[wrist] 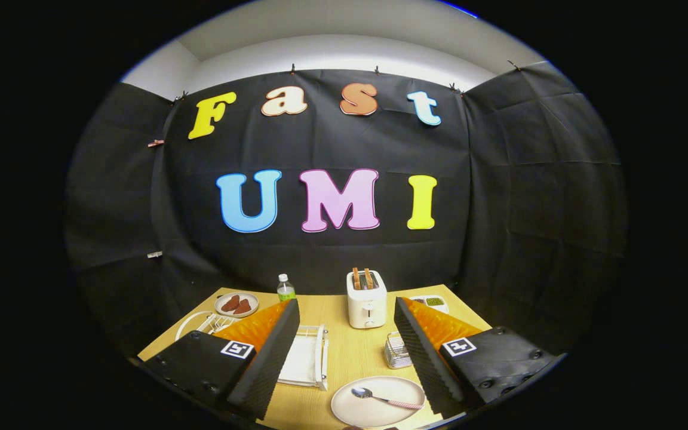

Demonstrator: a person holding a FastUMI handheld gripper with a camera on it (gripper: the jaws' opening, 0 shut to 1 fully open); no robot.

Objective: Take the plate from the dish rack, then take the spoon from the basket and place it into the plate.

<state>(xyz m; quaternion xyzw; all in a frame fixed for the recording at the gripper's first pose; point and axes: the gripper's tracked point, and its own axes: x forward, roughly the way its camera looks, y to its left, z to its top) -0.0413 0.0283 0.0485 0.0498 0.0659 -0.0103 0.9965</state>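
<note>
My tongs [344, 334] hang released, fingers spread wide over the table [350, 352]. The spoon [386, 398] lies in the plate [350, 412] between my fingertips, the basket [396, 351] just beyond, the dish rack [305, 361] beside, the toaster [366, 306] farther back.

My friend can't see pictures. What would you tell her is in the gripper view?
A spoon lies in a pale plate on a wooden table, between the open fingers of a gripper that holds nothing. Beyond the fingers stand a white toaster with toast in it, a small wire basket, a white dish rack, a bottle and a plate of brown food.
</note>
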